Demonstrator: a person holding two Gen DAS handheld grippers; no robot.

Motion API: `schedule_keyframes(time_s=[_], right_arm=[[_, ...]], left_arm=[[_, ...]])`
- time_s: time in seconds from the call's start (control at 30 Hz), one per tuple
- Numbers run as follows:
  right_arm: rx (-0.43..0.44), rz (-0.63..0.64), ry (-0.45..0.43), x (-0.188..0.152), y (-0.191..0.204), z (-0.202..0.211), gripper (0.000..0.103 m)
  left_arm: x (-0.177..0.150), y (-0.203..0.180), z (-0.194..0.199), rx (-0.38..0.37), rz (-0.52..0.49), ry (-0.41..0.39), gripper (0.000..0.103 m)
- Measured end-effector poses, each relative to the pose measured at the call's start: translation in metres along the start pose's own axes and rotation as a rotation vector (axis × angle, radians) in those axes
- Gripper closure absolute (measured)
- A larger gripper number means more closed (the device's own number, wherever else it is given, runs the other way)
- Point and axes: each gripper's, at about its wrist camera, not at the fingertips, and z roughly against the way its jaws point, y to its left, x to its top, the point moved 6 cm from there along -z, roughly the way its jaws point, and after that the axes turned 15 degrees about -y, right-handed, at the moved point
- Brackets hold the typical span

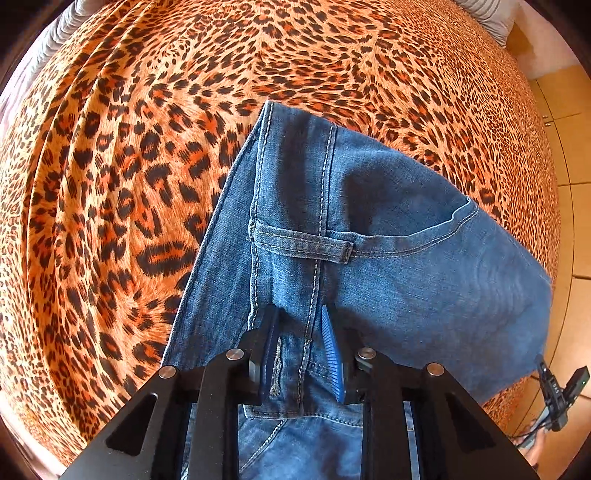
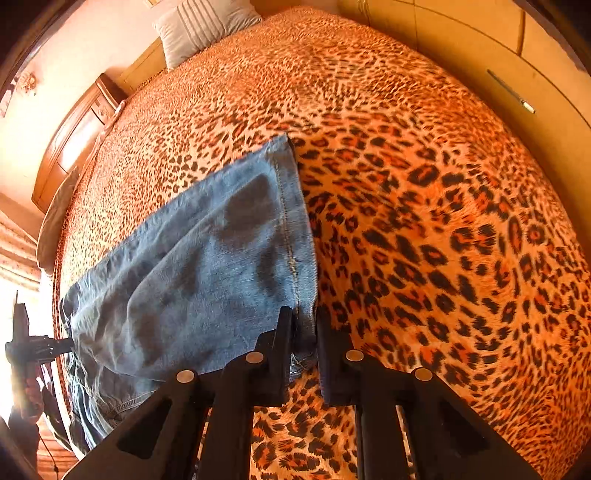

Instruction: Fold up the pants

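Blue denim pants (image 1: 388, 236) hang above a leopard-print bedspread (image 1: 110, 221). My left gripper (image 1: 301, 325) is shut on the pants at the waistband, near a belt loop (image 1: 303, 245) and a pocket. In the right wrist view the pants (image 2: 192, 280) stretch to the left, with the hem (image 2: 291, 206) running up from my fingers. My right gripper (image 2: 304, 317) is shut on the hem end. The other gripper (image 2: 26, 343) shows at the far left, holding the opposite end.
The leopard-print bedspread (image 2: 443, 221) covers the whole bed. A grey pillow (image 2: 199, 26) lies at the head. A wooden nightstand (image 2: 74, 144) stands beside the bed. A wardrobe (image 2: 498, 48) runs along the far side. Tiled floor (image 1: 569, 206) shows at the right.
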Motion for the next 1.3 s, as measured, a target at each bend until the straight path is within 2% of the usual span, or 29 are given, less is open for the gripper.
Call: schedule_keyframes(time_s=[0.03,0.1,0.13,0.17,0.2,0.23,0.27,0.3,0.33,0.37,0.4,0.57,0.67,0.77,0.93,1.0,1.07,1.1,1.17,1.2,1.23,1.3], right_arm=[[-0.031,-0.013,0.021,-0.004,-0.010,-0.001,0.090],[-0.182,0.042,0.082,-0.017,-0.032,-0.009,0.100],[-0.212,0.029,0.124,-0.024,-0.042,-0.012,0.100],[-0.192,-0.026,0.107,-0.025,-0.047,-0.006,0.099],[-0.132,-0.089,0.057,-0.022,-0.046,0.006,0.093],[-0.062,-0.137,0.013,-0.021,-0.044,0.021,0.093],[-0.004,-0.166,0.001,-0.024,-0.041,0.035,0.089],[0.023,-0.175,0.003,-0.031,-0.040,0.048,0.075],[0.033,-0.168,0.002,-0.041,-0.039,0.062,0.067],[0.039,-0.157,0.006,-0.053,-0.038,0.075,0.054],[0.035,-0.148,0.016,-0.068,-0.038,0.087,0.051],[-0.006,-0.201,0.049,-0.151,-0.061,0.140,0.051],[-0.028,-0.249,0.080,-0.192,-0.075,0.157,0.051],[-0.026,-0.275,0.127,-0.225,-0.077,0.169,0.051],[-0.053,-0.237,0.177,-0.263,-0.067,0.173,0.050],[-0.063,-0.236,0.189,-0.274,-0.064,0.176,0.047],[-0.075,-0.233,0.187,-0.284,-0.064,0.176,0.042],[-0.083,-0.233,0.190,-0.289,-0.064,0.174,0.042],[-0.088,-0.210,0.179,-0.293,-0.060,0.173,0.044],[-0.082,-0.196,0.158,-0.293,-0.057,0.175,0.064],[-0.042,-0.217,0.152,-0.293,-0.054,0.176,0.086],[-0.052,-0.255,0.131,-0.294,-0.058,0.178,0.086]], left_arm=[[-0.001,0.000,-0.002,0.009,-0.004,-0.001,0.079],[-0.002,-0.003,-0.004,0.038,-0.018,-0.007,0.078],[-0.004,-0.005,-0.003,0.048,-0.023,-0.003,0.078],[-0.004,-0.005,-0.001,0.052,-0.020,0.003,0.078],[-0.005,-0.005,0.004,0.050,-0.018,0.009,0.078],[-0.007,-0.003,0.013,0.033,-0.023,0.005,0.078],[-0.008,-0.003,0.025,0.017,-0.037,-0.006,0.078],[-0.013,0.002,0.036,0.005,-0.062,-0.017,0.075],[-0.021,0.009,0.048,-0.001,-0.089,-0.035,0.072],[-0.031,0.017,0.058,-0.019,-0.102,-0.040,0.065],[-0.042,0.025,0.069,-0.044,-0.109,-0.040,0.060],[-0.114,0.083,0.107,-0.100,-0.053,0.005,0.055],[-0.163,0.106,0.116,-0.113,-0.002,0.049,0.054],[-0.196,0.124,0.115,-0.160,0.070,0.079,0.054],[-0.208,0.138,0.122,-0.248,0.187,0.071,0.054],[-0.208,0.140,0.134,-0.286,0.199,0.056,0.054],[-0.205,0.145,0.149,-0.274,0.159,0.009,0.051],[-0.204,0.148,0.155,-0.259,0.133,-0.017,0.046],[-0.205,0.150,0.164,-0.215,0.095,-0.054,0.044],[-0.207,0.150,0.165,-0.206,0.089,-0.054,0.043],[-0.210,0.151,0.167,-0.214,0.095,-0.045,0.043],[-0.221,0.155,0.169,-0.245,0.120,-0.021,0.036]])
